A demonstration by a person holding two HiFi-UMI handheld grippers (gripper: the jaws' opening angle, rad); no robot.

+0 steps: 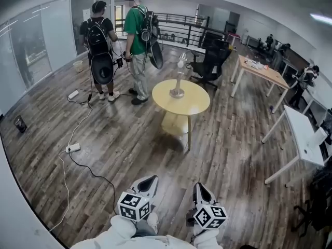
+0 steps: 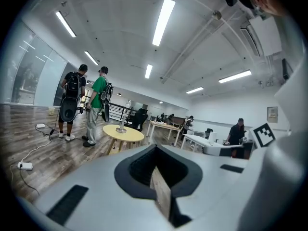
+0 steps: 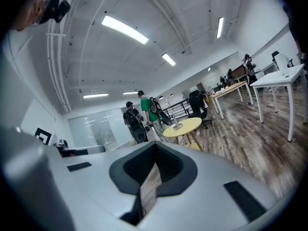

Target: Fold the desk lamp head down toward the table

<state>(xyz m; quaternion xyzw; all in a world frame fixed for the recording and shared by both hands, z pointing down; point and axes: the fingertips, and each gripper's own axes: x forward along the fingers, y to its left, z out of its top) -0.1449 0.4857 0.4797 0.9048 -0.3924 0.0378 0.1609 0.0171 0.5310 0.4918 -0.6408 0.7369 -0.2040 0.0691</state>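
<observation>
A: Lamp position?
B: Desk lamp upright on round table, upper centre; well apart from me; left gripper and right gripper pressed together, empty.
A: Risk?
B: Pushing the head unbraced could tip the base.

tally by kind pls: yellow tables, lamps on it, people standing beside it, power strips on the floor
yellow table: 1
lamp: 1
people: 2
power strips: 2
total: 6
</observation>
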